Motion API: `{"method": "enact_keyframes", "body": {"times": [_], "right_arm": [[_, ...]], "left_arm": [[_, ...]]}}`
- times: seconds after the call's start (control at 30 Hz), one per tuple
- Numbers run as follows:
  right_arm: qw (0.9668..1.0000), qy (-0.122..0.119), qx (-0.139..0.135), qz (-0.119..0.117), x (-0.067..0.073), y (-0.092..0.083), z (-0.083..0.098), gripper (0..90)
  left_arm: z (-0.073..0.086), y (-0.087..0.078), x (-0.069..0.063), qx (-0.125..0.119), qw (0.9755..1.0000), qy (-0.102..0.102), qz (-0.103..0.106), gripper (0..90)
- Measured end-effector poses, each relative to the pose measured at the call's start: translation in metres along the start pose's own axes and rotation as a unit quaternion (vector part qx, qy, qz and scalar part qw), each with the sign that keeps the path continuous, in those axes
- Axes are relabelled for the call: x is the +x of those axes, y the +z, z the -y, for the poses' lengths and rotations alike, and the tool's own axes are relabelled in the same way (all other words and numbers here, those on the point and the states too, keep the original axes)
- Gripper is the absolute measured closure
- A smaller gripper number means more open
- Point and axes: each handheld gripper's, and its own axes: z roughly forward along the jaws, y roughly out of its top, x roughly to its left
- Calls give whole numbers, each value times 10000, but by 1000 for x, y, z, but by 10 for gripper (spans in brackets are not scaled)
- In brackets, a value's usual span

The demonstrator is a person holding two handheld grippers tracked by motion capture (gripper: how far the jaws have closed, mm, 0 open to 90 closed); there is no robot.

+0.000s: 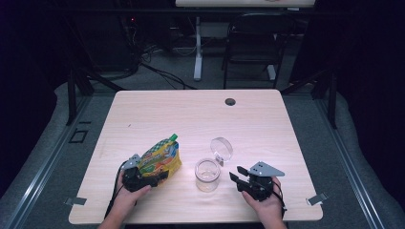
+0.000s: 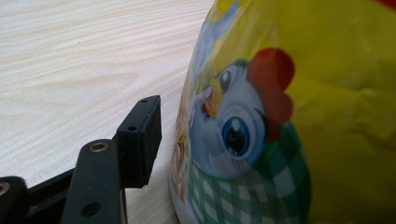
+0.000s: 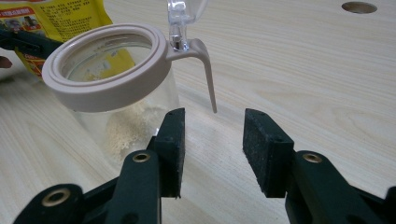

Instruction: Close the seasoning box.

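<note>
Pouch handling beside the open jar; likely pour or release step.
Left gripper (image 1: pixel 160 175) low at near-left table (image 1: pixel 143 109) edge, jaws spread around yellow pouch (image 1: pixel 161 159), visible pad just clear of it; right gripper (image 1: pixel 240 177) wide open, empty, just right of jar (image 1: pixel 207 174), lid (image 1: pixel 221 148) flipped up; next move needs a firm pouch grip, I judge.

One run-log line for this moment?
left gripper: at yellow pouch, grip unclear | right gripper: open, empty, beside jar | jar lid: flipped open
</note>
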Motion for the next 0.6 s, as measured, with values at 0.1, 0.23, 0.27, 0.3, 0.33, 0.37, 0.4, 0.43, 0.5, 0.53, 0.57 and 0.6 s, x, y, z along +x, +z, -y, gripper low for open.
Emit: {"method": "enact_keyframes", "body": {"times": [0.1,0.23,0.27,0.3,0.33,0.37,0.4,0.43,0.5,0.53,0.57,0.6], "right_arm": [[10000,11,-12,-3,0,0,0,592],[10000,13,-10,-2,0,1,0,591],[10000,13,-14,-3,0,1,0,591],[10000,10,-11,-3,0,1,0,590],[10000,10,-12,-4,0,0,0,590],[10000,11,-14,-6,0,0,0,591],[10000,14,-17,-7,0,0,0,590],[10000,1,2,-1,0,0,0,590],[10000,1,1,-2,0,0,0,590],[10000,0,1,-2,0,0,0,590],[10000,-1,1,-1,0,0,0,589],[10000,1,1,-3,0,0,0,589]], "left_arm": [[1,1,0,38,10000,39,-20,395],[2,3,0,71,10000,40,-15,395],[2,3,0,84,10000,43,-15,395],[2,3,0,102,9999,36,-13,395],[3,3,0,113,9999,32,-9,395],[3,3,0,127,9999,28,-4,395],[3,4,0,133,9999,27,-6,395],[3,4,0,139,9999,18,-2,394],[4,4,1,168,9999,19,6,394],[4,5,1,168,9999,7,11,394],[5,5,1,194,9998,0,22,394],[5,5,1,229,9997,-10,29,393]]}}
